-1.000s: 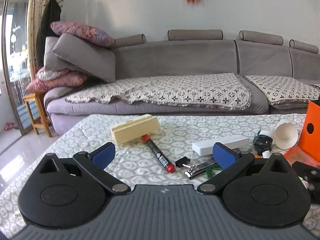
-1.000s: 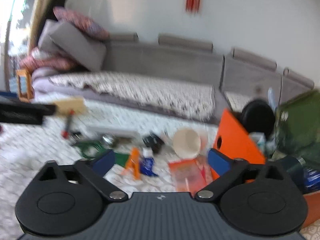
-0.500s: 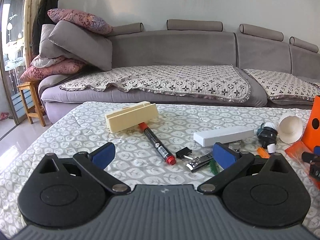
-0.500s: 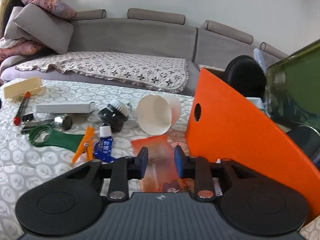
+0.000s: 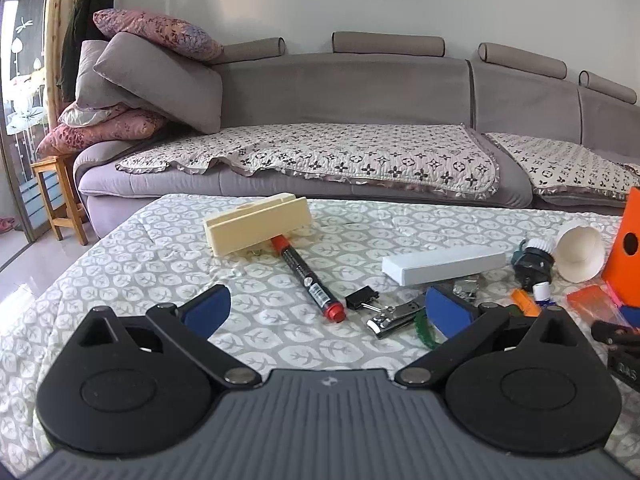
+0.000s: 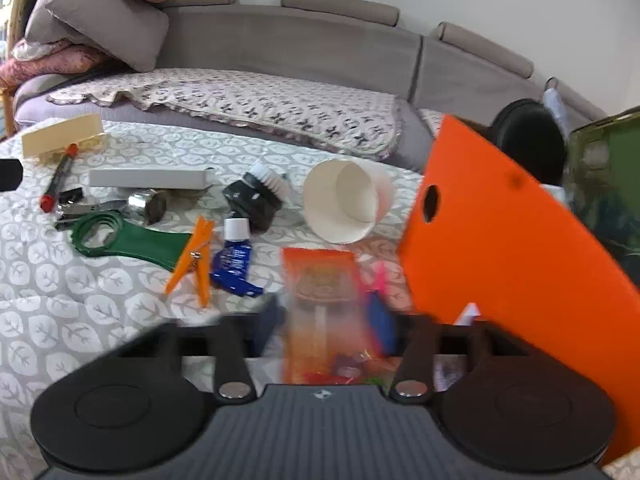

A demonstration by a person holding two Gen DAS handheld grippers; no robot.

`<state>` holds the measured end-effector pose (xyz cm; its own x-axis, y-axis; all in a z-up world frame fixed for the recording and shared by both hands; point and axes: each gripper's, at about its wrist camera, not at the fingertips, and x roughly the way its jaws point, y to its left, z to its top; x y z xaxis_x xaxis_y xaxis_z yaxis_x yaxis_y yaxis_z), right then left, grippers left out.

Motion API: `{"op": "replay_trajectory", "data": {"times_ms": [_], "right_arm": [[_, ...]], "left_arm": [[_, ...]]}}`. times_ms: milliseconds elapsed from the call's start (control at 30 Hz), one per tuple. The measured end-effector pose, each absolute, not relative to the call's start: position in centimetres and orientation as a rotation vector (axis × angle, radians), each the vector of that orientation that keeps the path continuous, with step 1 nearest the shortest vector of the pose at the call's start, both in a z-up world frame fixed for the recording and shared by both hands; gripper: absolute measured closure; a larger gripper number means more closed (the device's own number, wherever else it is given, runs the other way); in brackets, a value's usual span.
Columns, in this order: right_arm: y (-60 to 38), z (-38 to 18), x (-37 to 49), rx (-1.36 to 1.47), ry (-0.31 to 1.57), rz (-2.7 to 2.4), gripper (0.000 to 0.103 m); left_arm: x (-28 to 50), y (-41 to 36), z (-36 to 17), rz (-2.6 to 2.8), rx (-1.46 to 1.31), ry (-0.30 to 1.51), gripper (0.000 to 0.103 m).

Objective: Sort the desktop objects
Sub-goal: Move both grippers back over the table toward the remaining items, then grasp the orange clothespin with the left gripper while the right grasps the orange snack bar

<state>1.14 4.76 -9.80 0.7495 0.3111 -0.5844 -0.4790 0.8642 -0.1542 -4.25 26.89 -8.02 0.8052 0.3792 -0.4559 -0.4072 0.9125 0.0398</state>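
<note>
Clutter covers the quilted table (image 5: 120, 264): marker (image 5: 306, 278), white box (image 5: 442, 264), clip (image 5: 361, 298), nail clipper (image 5: 394, 316), cup (image 6: 344, 200), green opener (image 6: 128, 236). Left gripper (image 5: 324, 310) hovers with fingers spread wide. Right gripper (image 6: 326, 326) is blurred, fingers parted around an orange packet (image 6: 320, 280) beside the orange box (image 6: 512, 248); contact unclear.

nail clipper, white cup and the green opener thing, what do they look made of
The nail clipper looks like polished metal: it is silvery, with bright glints. The white cup, lying on its side, seems to be matte paper with a thin rolled rim, though thin plastic is possible. The green opener looks like moulded plastic, evenly coloured with a slight sheen.
</note>
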Motion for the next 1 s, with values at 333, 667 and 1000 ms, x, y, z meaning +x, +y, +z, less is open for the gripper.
{"op": "replay_trajectory", "data": {"times_ms": [333,667,1000], "right_arm": [[2.4,-9.7,-1.0,-0.309,0.572,0.488,0.075],[-0.2,-9.7,-4.3,-0.358,0.552,0.524,0.076],[-4.0,-9.8,-5.7,-0.321,0.555,0.521,0.076]], "left_arm": [[-3.1,21.5,-9.0,0.152,0.028,0.465,0.016],[-0.1,15.7,-10.7,0.123,0.108,0.552,0.033],[-0.9,15.0,-11.4,0.188,0.105,0.614,0.081]]}}
